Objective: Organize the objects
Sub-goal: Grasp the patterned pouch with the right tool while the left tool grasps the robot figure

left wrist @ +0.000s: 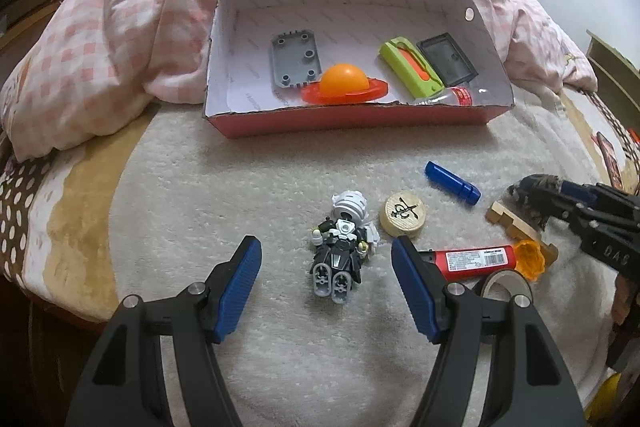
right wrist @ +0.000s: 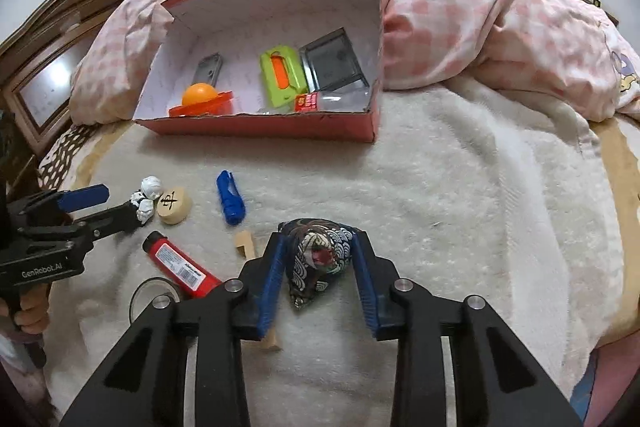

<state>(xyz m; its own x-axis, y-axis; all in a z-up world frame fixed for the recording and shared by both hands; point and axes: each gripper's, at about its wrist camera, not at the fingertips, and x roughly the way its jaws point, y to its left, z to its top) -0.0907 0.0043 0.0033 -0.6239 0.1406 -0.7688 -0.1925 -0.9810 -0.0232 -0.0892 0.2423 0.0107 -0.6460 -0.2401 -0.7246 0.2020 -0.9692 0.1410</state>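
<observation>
A red cardboard box (left wrist: 360, 117) (right wrist: 260, 129) stands open at the back of the white blanket; inside lie a grey plate (left wrist: 295, 57), an orange ball on a red disc (left wrist: 345, 83), a green-orange case (left wrist: 412, 69) and a dark tray (left wrist: 448, 59). My left gripper (left wrist: 326, 259) is open around a black-and-white toy robot (left wrist: 342, 251). My right gripper (right wrist: 318, 247) is shut on a dark patterned beanbag (right wrist: 320, 255), which it holds against the blanket. The right gripper also shows in the left wrist view (left wrist: 588, 211).
Loose on the blanket: a round wooden chess piece (left wrist: 402, 213) (right wrist: 173, 205), a blue cap (left wrist: 452, 182) (right wrist: 230, 197), a red tube (left wrist: 472, 259) (right wrist: 182, 265), a tape roll (left wrist: 506, 283), a wooden block (left wrist: 512, 223) (right wrist: 246, 245), an orange piece (left wrist: 530, 259). A pink checked quilt (left wrist: 120, 39) lies behind.
</observation>
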